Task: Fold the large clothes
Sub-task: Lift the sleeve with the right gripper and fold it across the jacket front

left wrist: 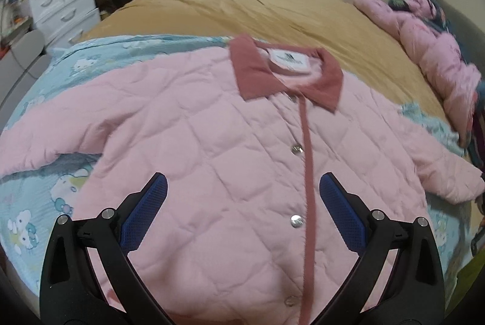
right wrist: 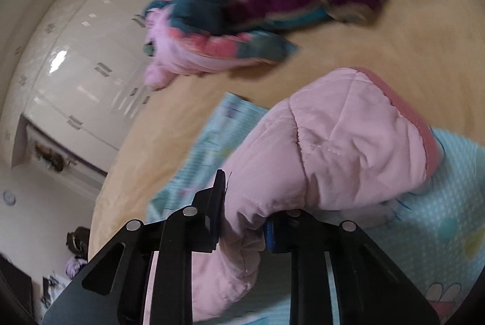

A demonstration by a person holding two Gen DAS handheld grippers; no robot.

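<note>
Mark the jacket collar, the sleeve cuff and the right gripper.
jacket collar point(left wrist: 286, 76): left wrist view, on the dark pink collar flap.
sleeve cuff point(right wrist: 357, 137): right wrist view, on the quilted pink fabric near the trim.
right gripper point(right wrist: 244, 229): right wrist view, between the fingertips clamping the sleeve.

Your left gripper point(left wrist: 242, 197) is hanging with its jaws spread wide, one blue pad point(left wrist: 145, 213) sitting at eight o'clock in its view and the other at four, nothing pinched between them. Your right gripper point(right wrist: 242, 222) is pointing toward twelve o'clock, its jaws drawn in and clamping a pink sleeve point(right wrist: 348, 143).
</note>
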